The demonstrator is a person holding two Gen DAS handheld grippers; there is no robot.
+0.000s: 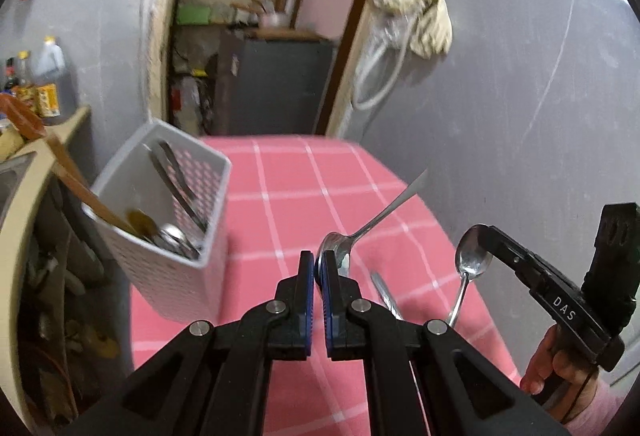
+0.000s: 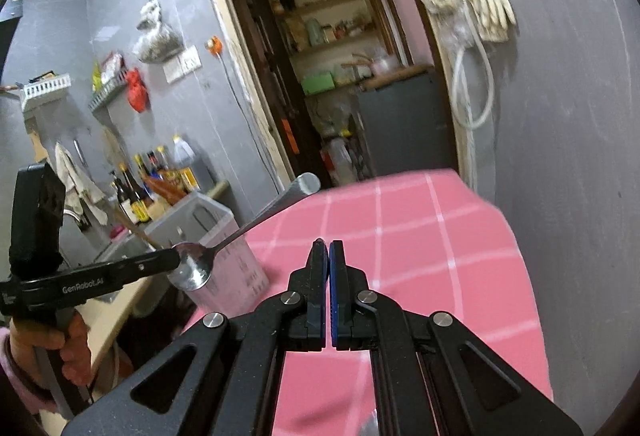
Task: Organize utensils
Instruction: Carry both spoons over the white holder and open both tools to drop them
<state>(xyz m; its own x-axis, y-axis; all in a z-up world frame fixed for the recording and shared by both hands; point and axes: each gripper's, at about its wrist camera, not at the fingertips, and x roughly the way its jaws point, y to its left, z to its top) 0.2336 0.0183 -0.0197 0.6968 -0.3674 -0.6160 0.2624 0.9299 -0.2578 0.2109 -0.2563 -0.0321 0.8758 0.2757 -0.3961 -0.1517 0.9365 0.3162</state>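
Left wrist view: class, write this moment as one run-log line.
left gripper shut on spoon | right gripper shut, empty | basket holds utensils | loose spoon on tablecloth

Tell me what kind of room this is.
Most likely a home kitchen: sauce and oil bottles line a counter, a perforated utensil holder sits on the pink checked tablecloth, and pantry shelves show through the doorway.

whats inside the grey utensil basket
The grey basket holds metal tongs, a wooden spatula and some spoon bowls. Its walls hide whatever lies lower.
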